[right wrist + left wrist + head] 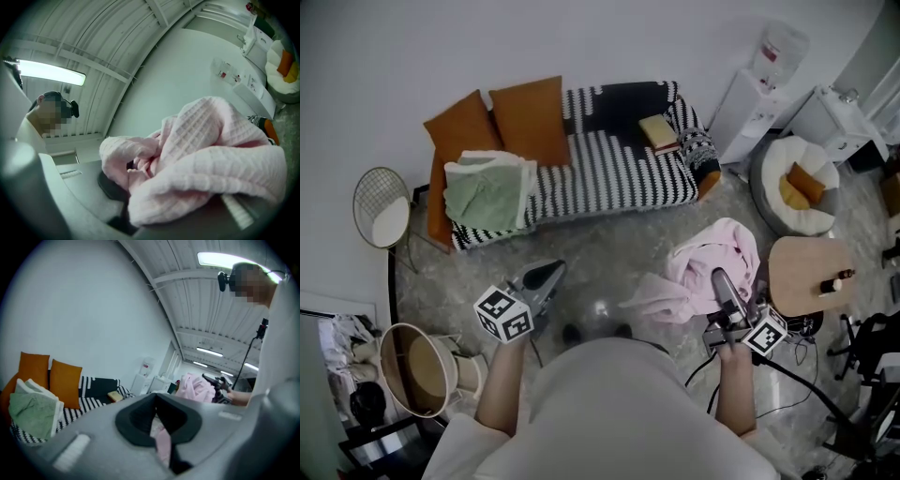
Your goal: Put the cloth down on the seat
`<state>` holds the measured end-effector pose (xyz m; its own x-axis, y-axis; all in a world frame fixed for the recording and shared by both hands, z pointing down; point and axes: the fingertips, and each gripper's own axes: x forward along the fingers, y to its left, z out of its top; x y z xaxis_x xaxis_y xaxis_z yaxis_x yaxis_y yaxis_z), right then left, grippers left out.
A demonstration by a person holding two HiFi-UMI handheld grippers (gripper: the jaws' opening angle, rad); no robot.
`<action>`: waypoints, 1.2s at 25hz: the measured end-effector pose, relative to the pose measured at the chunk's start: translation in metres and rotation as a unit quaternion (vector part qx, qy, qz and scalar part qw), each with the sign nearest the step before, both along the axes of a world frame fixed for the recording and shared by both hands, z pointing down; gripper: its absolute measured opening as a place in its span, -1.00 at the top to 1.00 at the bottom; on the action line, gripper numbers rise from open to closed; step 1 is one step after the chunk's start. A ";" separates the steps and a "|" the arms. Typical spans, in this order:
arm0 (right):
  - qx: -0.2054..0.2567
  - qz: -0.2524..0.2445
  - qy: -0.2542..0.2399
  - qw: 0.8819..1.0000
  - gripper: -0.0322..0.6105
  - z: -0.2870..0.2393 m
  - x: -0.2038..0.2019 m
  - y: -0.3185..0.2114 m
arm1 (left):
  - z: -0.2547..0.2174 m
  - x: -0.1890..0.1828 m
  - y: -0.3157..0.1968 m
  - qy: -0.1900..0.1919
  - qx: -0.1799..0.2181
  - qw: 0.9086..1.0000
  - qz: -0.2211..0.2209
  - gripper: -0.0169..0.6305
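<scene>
Closest to me, both forearms reach out from the body, each carrying its tool well clear of the other. The right forearm (733,394) runs straight ahead with the right gripper (717,277) tipped a little upward. Its jaws are clamped narrow on the pink cloth (712,251), which bunches over them and covers the pads. From that gripper's own view I see thick waffle-textured folds wedged between the jaws. One corner of the cloth trails off toward my left, hanging free above the floor (609,248).

The left forearm (500,394) angles forward with the left gripper (553,270) about level. Its jaws are drawn together at the tips and nothing is gripped there. A sliver of pink shows low in the gap behind the tips, and I cannot tell what it is.

The cloth is up in the air, in front of the sofa (609,173) and off to its right end, not touching it. It is just beside a round wooden table (806,258) that carries a small bottle (836,279).

Farther out, the sofa's striped seat holds a folded green blanket (487,187) at its left end, leaning against two orange cushions (530,120). A book (658,131) lies at the right end. Beyond the table sits a white beanbag (797,197).
</scene>
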<state>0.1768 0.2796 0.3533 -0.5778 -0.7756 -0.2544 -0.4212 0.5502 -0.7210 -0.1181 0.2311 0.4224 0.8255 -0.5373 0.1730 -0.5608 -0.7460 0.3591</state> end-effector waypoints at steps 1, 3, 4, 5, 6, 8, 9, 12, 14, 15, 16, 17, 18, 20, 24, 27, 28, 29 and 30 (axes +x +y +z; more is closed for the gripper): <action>0.000 -0.002 0.001 1.000 0.65 0.001 0.004 -0.001 | 0.001 0.004 0.000 -0.001 0.000 1.000 -0.001 0.95; 0.000 -0.007 0.002 1.000 0.65 0.002 0.013 -0.001 | 0.003 0.014 0.002 -0.002 -0.001 1.000 -0.004 0.95; 0.000 -0.011 0.004 1.000 0.65 0.003 0.018 -0.001 | 0.004 0.019 0.002 -0.003 -0.001 1.000 -0.006 0.95; -0.001 -0.015 0.005 1.000 0.65 0.004 0.023 -0.001 | 0.005 0.024 0.003 -0.003 -0.001 1.000 -0.008 0.95; -0.002 -0.020 0.006 1.000 0.65 0.006 0.027 -0.001 | 0.006 0.029 0.003 -0.004 -0.001 1.000 -0.010 0.95; -0.003 -0.028 0.010 1.000 0.65 0.009 0.036 -0.001 | 0.008 0.040 0.004 -0.004 -0.001 1.000 -0.014 0.95; -0.002 -0.032 0.011 0.999 0.65 0.010 0.041 -0.002 | 0.009 0.046 0.005 -0.005 0.000 1.000 -0.016 0.95; -0.002 -0.042 0.014 0.999 0.65 0.013 0.054 -0.003 | 0.011 0.061 0.006 -0.005 0.003 1.000 -0.022 0.95; -0.005 -0.046 0.013 0.999 0.65 0.016 0.063 -0.005 | 0.012 0.069 0.005 -0.005 0.005 1.000 -0.025 0.95; -0.005 -0.047 0.013 0.999 0.65 0.016 0.066 -0.006 | 0.012 0.073 0.005 -0.005 0.005 1.000 -0.026 0.95; -0.005 -0.049 0.014 0.999 0.65 0.017 0.070 -0.007 | 0.013 0.076 0.005 -0.005 0.005 1.000 -0.027 0.95; -0.005 -0.050 0.014 0.999 0.65 0.017 0.073 -0.007 | 0.014 0.079 0.005 -0.005 0.005 1.000 -0.028 0.95; -0.005 -0.051 0.015 0.999 0.65 0.018 0.075 -0.007 | 0.015 0.081 0.006 -0.005 0.004 1.000 -0.029 0.95; -0.006 -0.052 0.017 0.998 0.65 0.020 0.079 -0.008 | 0.017 0.084 0.007 -0.005 0.004 1.000 -0.031 0.95; -0.010 -0.055 0.017 0.998 0.65 0.021 0.083 -0.011 | 0.018 0.086 0.005 -0.002 0.002 0.999 -0.035 0.95; -0.011 -0.058 0.015 0.998 0.65 0.022 0.084 -0.015 | 0.019 0.088 0.003 -0.002 0.002 0.999 -0.037 0.95; -0.012 -0.059 0.015 0.998 0.65 0.023 0.084 -0.016 | 0.020 0.088 0.002 -0.002 0.001 0.999 -0.038 0.95; -0.014 -0.060 0.015 0.998 0.66 0.024 0.083 -0.017 | 0.021 0.087 0.001 -0.002 0.000 0.999 -0.038 0.95; -0.015 -0.061 0.015 0.998 0.65 0.025 0.082 -0.019 | 0.022 0.086 0.000 -0.002 -0.001 0.999 -0.038 0.95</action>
<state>0.2593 0.2609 0.3782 -0.6748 -0.7063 -0.2139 -0.3738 0.5771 -0.7261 -0.0318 0.2312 0.4441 0.7811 -0.5989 0.1769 -0.6179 -0.7003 0.3575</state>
